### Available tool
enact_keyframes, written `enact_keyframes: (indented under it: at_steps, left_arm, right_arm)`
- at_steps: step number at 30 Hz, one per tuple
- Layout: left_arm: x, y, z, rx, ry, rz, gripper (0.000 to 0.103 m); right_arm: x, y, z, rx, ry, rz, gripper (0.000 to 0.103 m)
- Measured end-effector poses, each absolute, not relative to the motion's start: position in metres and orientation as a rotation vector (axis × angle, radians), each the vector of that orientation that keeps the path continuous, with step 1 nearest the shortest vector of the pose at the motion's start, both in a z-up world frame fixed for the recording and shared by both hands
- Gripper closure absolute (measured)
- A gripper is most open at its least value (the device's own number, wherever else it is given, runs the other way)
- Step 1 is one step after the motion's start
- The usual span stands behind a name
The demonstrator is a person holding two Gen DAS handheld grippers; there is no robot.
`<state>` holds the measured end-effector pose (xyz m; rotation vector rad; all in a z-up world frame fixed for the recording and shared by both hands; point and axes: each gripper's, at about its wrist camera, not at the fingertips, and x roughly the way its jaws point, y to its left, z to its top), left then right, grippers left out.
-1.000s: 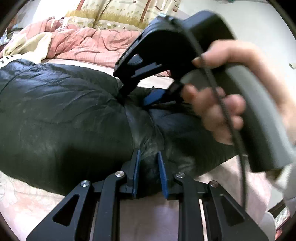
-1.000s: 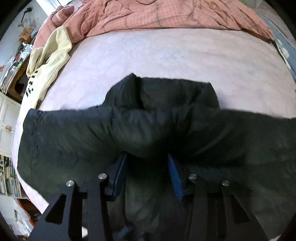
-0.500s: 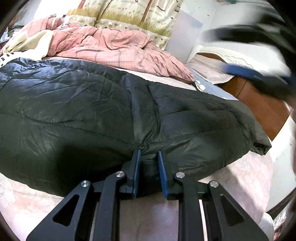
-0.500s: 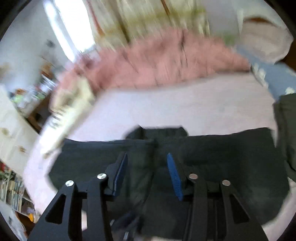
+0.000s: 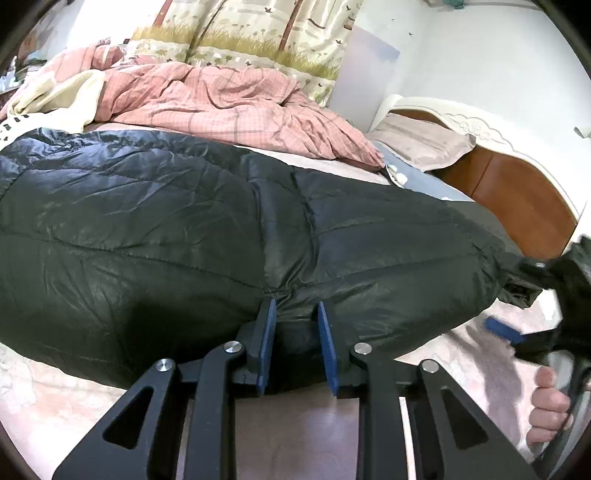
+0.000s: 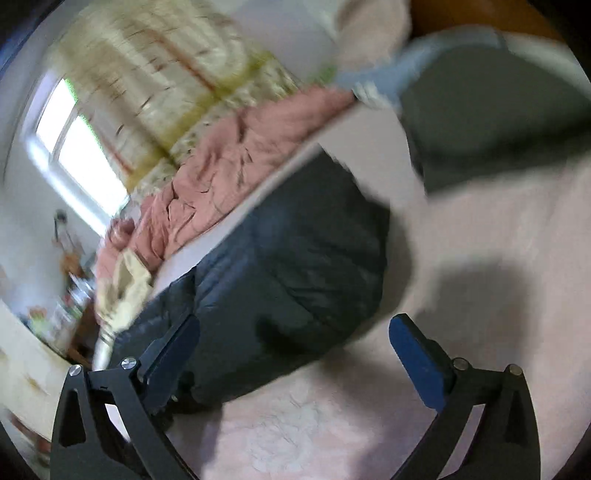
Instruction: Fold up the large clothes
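A large black puffer jacket [image 5: 184,229] lies spread across the pink bed. My left gripper [image 5: 295,343] is shut on the jacket's near edge, fabric pinched between its blue pads. My right gripper [image 6: 295,354] is open wide and empty, held above the bed near the jacket's edge [image 6: 295,258]; this view is blurred and tilted. The right gripper also shows at the right edge of the left wrist view [image 5: 546,332], held by a hand.
A crumpled pink checked quilt [image 5: 229,99] and a cream garment [image 5: 55,96] lie at the far side of the bed. A pillow [image 5: 421,144] and a wooden headboard [image 5: 517,199] are at the right. A patterned curtain [image 5: 258,33] hangs behind.
My right gripper has let go of the jacket, opened wide and swung away to the right. The jacket has dropped flat. My left gripper has kept its hold.
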<state>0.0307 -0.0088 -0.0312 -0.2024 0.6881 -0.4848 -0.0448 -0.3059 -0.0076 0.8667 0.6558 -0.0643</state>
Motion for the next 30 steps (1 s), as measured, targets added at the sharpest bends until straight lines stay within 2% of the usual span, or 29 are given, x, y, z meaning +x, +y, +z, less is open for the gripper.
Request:
enact_keyframes:
  at_steps: [2, 7, 9, 10, 11, 12, 13, 14, 15, 16, 17, 19, 24, 27, 30]
  left_arm:
    - [0.031, -0.008, -0.032, -0.209, 0.689, -0.489, 0.080]
    - [0.032, -0.010, -0.031, -0.211, 0.688, -0.494, 0.078]
    - [0.033, -0.011, -0.029, -0.211, 0.689, -0.507, 0.076]
    - [0.033, -0.010, -0.027, -0.196, 0.689, -0.506, 0.076]
    - [0.033, -0.010, -0.022, -0.152, 0.677, -0.481, 0.075]
    - [0.033, -0.005, -0.015, -0.120, 0.653, -0.448, 0.076]
    - [0.031, 0.003, -0.008, -0.105, 0.620, -0.421, 0.075]
    - [0.028, 0.015, 0.003, -0.089, 0.564, -0.382, 0.069]
    - [0.026, 0.026, 0.012, -0.074, 0.515, -0.340, 0.061]
    - [0.022, 0.042, 0.023, -0.054, 0.455, -0.269, 0.038]
    - [0.020, 0.058, 0.031, -0.048, 0.412, -0.195, 0.020]
    - [0.021, 0.099, 0.038, -0.111, 0.385, -0.076, 0.019]
    - [0.039, 0.192, 0.011, -0.511, 0.514, -0.057, 0.019]
    - [0.059, 0.185, -0.010, -0.619, 0.655, -0.272, 0.019]
    - [0.061, 0.135, -0.008, -0.466, 0.703, -0.393, 0.019]
  right_arm:
    - [-0.034, -0.307, -0.018, 0.948, 0.656, -0.031, 0.000]
    - [-0.010, -0.304, -0.026, 0.925, 0.611, -0.069, 0.000]
    - [0.000, -0.306, -0.031, 0.928, 0.615, -0.096, 0.017]
    - [0.004, -0.304, -0.031, 0.911, 0.626, -0.103, 0.030]
    - [0.007, -0.301, -0.026, 0.870, 0.612, -0.102, 0.039]
    - [0.002, -0.302, -0.019, 0.823, 0.589, -0.097, 0.043]
    - [0.000, -0.297, -0.008, 0.749, 0.556, -0.094, 0.053]
    - [-0.002, -0.296, -0.002, 0.712, 0.540, -0.088, 0.060]
    - [-0.003, -0.296, 0.003, 0.688, 0.528, -0.080, 0.062]
    - [-0.003, -0.297, 0.007, 0.685, 0.523, -0.080, 0.065]
    - [-0.003, -0.301, 0.009, 0.684, 0.526, -0.092, 0.068]
    - [-0.002, -0.312, 0.013, 0.657, 0.546, -0.133, 0.070]
    - [-0.017, -0.348, 0.037, 0.562, 0.492, -0.245, 0.071]
    - [-0.019, -0.360, 0.064, 0.442, 0.487, -0.263, 0.071]
    - [-0.012, -0.354, 0.092, 0.307, 0.500, -0.255, 0.071]
